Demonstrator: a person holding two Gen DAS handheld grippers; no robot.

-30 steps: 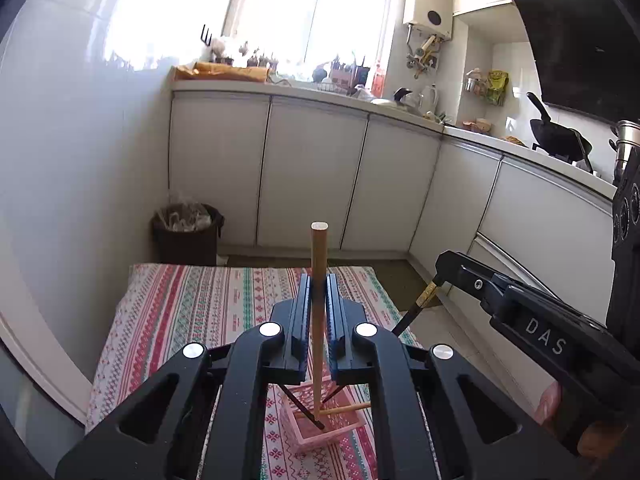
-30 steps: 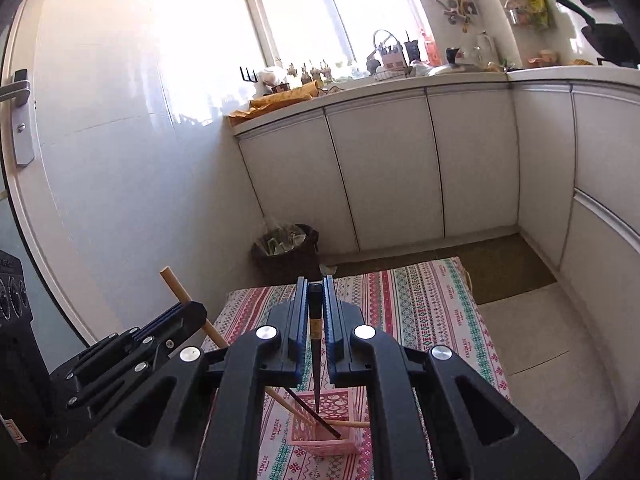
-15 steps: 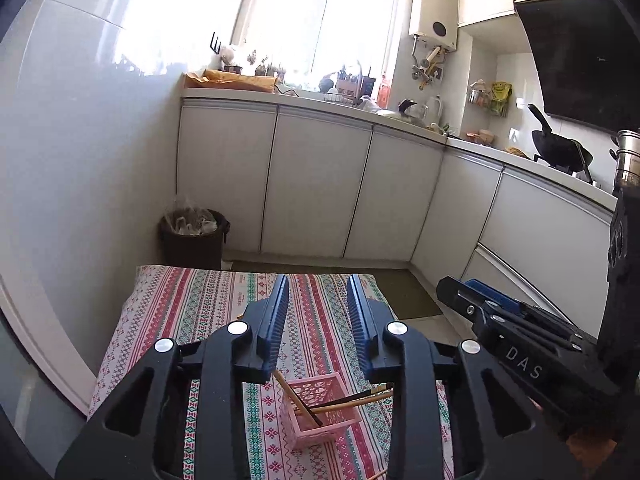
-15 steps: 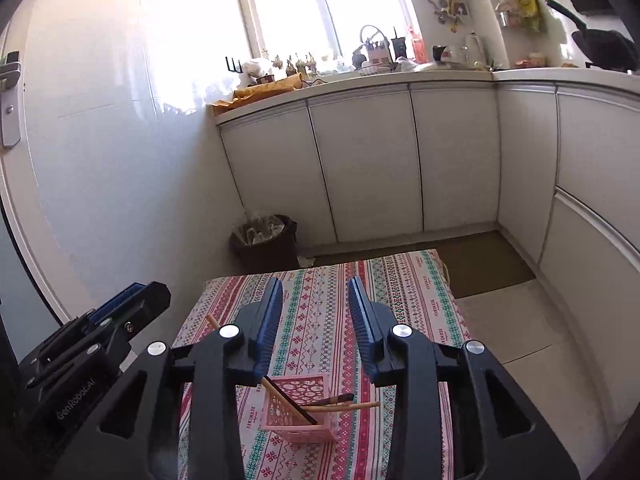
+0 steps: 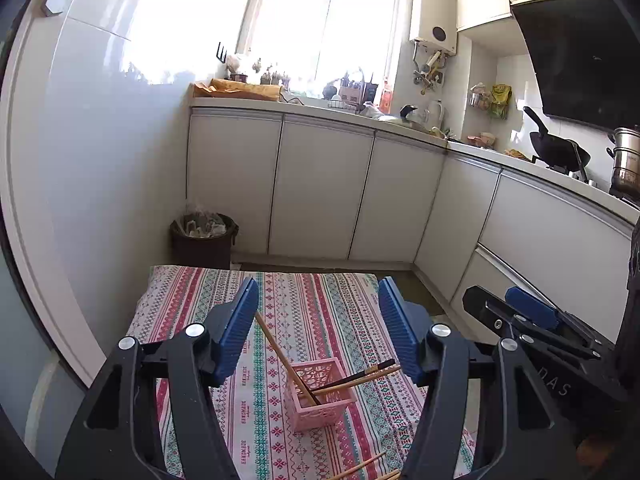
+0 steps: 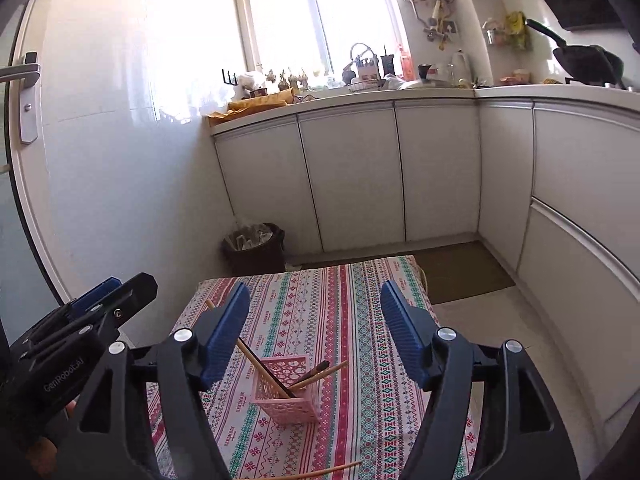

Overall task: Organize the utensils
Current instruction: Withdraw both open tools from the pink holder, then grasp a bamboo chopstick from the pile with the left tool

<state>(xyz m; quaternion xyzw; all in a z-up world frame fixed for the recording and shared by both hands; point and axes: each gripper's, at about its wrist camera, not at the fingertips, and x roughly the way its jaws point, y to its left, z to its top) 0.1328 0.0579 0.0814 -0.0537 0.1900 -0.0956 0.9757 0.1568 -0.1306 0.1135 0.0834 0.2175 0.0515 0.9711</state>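
A pink perforated basket [image 5: 320, 398] stands on the striped tablecloth [image 5: 312, 312] and holds several chopsticks [image 5: 286, 360] that lean out of it. It also shows in the right wrist view [image 6: 290, 396], with the chopsticks [image 6: 320, 372] leaning both ways. My left gripper [image 5: 318, 330] is open and empty above and behind the basket. My right gripper [image 6: 316, 334] is open and empty over the same basket. Loose wooden chopsticks [image 5: 358, 466] lie on the cloth near the front edge, and one [image 6: 320, 471] shows in the right wrist view.
A dark bin [image 5: 203, 236] stands beyond the table by the white cabinets [image 5: 320, 188]. A brown mat [image 6: 460, 272] lies on the floor to the right. The right gripper's body [image 5: 532, 328] shows at the right of the left wrist view.
Both grippers held a chopstick upright over the basket a second ago, then opened and let go. The chopsticks now rest in the basket, and both grippers have opened wider and drawn back.
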